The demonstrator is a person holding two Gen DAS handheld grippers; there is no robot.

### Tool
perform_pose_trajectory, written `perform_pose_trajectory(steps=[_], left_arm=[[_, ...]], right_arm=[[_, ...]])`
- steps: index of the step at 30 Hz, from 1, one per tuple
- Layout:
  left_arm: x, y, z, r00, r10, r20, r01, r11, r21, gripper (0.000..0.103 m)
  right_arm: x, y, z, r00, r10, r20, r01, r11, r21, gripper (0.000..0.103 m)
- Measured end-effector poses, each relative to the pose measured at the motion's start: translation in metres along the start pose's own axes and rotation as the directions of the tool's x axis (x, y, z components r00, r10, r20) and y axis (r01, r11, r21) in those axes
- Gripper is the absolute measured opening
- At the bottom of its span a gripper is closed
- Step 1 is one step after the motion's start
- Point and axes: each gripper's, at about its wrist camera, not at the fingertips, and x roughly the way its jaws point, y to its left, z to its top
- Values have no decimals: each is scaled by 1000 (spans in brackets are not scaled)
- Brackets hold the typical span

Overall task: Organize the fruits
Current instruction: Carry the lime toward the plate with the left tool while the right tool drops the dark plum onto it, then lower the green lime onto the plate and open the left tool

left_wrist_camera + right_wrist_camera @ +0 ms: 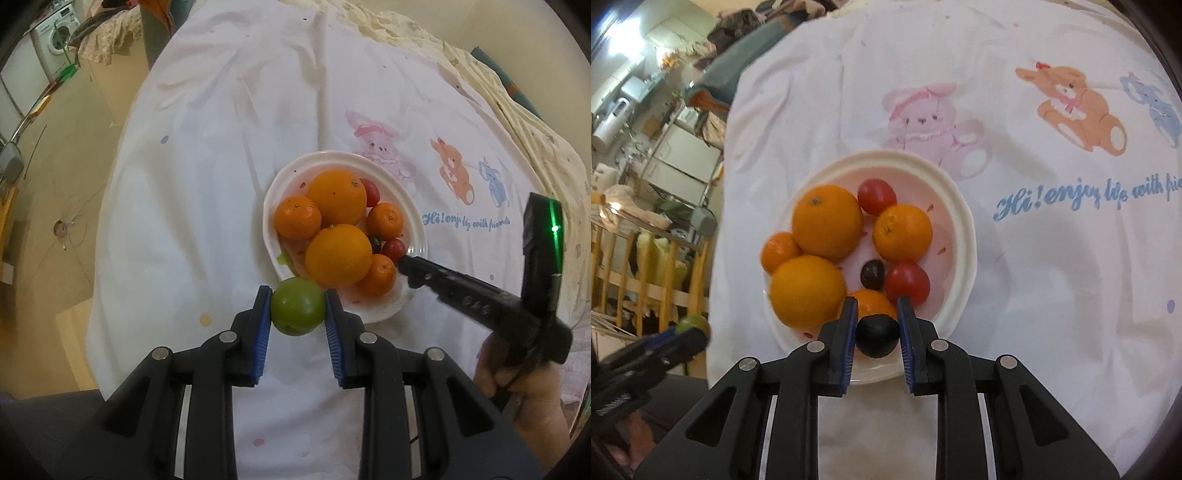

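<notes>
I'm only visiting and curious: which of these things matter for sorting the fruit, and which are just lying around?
Part of the job:
round green fruit in left gripper
dark round fruit in right gripper
white plate of oranges and tomatoes

Just around:
cartoon-printed white tablecloth
white washing machine

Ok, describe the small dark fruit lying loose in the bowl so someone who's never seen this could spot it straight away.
Start at the white bowl on the cartoon-print cloth, heaped with oranges. In the gap near its middle lies the dark grape, touching a red tomato on one side. It is the smallest and only near-black fruit lying loose in the bowl; a similar dark fruit is pinched in the right gripper.
</notes>
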Motion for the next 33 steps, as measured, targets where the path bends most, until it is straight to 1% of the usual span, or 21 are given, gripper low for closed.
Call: perform_pose_trajectory(steps=[3, 5, 8, 11, 15, 17, 19, 21, 22, 24, 26, 27, 28, 30, 31, 33], left_arm=[[2, -2, -1, 1000, -8, -14, 8, 1000, -3, 24], [4, -4, -1, 1000, -10, -21, 10, 1000, 2, 24], [5, -7, -2, 1000, -3, -24, 4, 1000, 14, 24], [9, -6, -4, 999, 7, -34, -6, 1000, 12, 24], [13, -5, -4, 999, 20, -40, -20, 1000, 12, 24], [14, -5, -4, 999, 28, -36, -28, 1000, 15, 24], [15, -7, -4, 999, 37, -30, -37, 999, 20, 24], [15, -6, -4, 999, 44, -21, -44, 999, 26, 24], [15, -7, -5, 999, 47, -16, -46, 999, 28, 24], [14, -7, -5, 998, 59, 0, -59, 998, 38, 24], [14, -7, -6, 997, 71, 5, -71, 996, 50, 24], [16, -8, -7, 997, 76, 3, -76, 996, 56, 24], [16, -8, -9, 997, 78, -1, -78, 995, 58, 24], [20, -11, -14, 997, 74, -17, -73, 995, 63, 24], [25, -14, -17, 997, 69, -37, -67, 995, 69, 24], [35, -21, -23, 996, 42, -82, -36, 997, 69, 24]], right_arm=[[4, 3, -3, 999, -33, 2, 33, 999, -37, 23], [4, 3, -5, 1000, -23, 9, 23, 998, -55, 26], [3, -2, -6, 1000, -14, 20, 15, 999, -35, 26], [1, -4, -5, 999, -33, 22, 33, 999, -26, 26], [-7, -1, -3, 999, -4, 47, 6, 999, -34, 26], [-11, 1, -4, 998, -16, 64, 19, 999, -43, 27], [-15, 1, -4, 997, -22, 75, 25, 999, -43, 35], [-20, -1, -5, 996, -15, 91, 18, 999, -32, 56], [-23, -1, -4, 995, -11, 100, 14, 1000, -25, 58], [-33, -4, -6, 994, -8, 113, 9, 1000, -4, 58], [-50, -9, -10, 990, 19, 137, -25, 999, 42, 60], [-57, -12, -13, 989, 23, 145, -32, 998, 61, 64], [-66, -15, -16, 989, 14, 149, -27, 996, 81, 67], [-79, -21, -21, 987, 15, 162, -31, 995, 96, 71], [-85, -25, -26, 988, 11, 155, -28, 993, 113, 72], [-90, -34, -34, 988, 33, 152, -55, 988, 145, 72]])
